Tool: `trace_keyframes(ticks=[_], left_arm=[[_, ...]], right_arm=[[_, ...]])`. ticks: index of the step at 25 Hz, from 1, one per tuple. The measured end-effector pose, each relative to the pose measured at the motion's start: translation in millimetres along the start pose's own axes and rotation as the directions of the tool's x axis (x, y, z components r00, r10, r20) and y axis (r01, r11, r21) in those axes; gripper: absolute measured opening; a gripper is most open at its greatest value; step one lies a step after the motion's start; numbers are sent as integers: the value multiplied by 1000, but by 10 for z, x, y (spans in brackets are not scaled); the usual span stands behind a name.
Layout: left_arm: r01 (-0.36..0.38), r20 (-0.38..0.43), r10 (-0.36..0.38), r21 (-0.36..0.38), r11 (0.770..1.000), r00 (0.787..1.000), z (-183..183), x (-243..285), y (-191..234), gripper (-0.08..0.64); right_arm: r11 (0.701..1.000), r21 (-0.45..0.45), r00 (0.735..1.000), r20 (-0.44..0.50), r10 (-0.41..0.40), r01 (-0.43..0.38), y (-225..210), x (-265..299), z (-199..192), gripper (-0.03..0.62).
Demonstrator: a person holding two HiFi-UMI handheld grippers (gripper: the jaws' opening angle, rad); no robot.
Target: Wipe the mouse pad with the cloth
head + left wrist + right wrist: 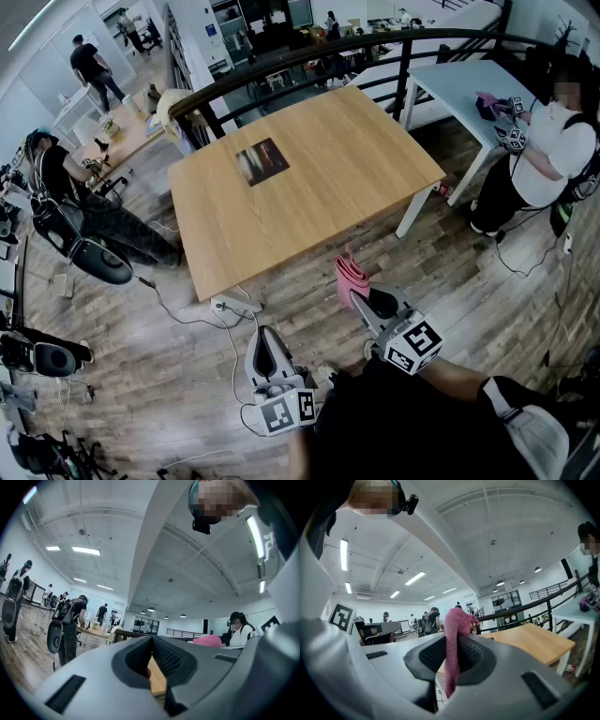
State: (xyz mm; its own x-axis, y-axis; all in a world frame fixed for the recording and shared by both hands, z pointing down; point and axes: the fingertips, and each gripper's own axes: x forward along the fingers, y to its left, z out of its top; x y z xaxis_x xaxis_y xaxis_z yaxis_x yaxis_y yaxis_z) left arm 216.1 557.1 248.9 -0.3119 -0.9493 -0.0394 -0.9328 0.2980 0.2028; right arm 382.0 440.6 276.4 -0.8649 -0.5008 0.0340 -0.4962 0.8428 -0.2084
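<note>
Right claw (451, 660) clamped on pink cloth (453, 639), wooden table (529, 641) beyond, black railing (543, 599) behind

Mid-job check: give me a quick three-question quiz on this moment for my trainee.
1. Fill in: the mouse pad lies on the ____ table.
2. True or false: the left gripper grips the cloth.
3. Where is the cloth? A) on the mouse pad B) clamped in the right gripper C) on the table

Key: 1 wooden; 2 false, its jaws are together with nothing between them; 3 B.
</note>
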Motion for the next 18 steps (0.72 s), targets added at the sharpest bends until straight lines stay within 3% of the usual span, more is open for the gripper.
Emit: trace_keyframes(ticks=[18], left_arm=[[29, -5, -29, -14, 999, 1000, 61, -32, 237, 23]], right_arm=[[1000, 2, 999, 31, -19, 19, 208, 121, 83, 57]])
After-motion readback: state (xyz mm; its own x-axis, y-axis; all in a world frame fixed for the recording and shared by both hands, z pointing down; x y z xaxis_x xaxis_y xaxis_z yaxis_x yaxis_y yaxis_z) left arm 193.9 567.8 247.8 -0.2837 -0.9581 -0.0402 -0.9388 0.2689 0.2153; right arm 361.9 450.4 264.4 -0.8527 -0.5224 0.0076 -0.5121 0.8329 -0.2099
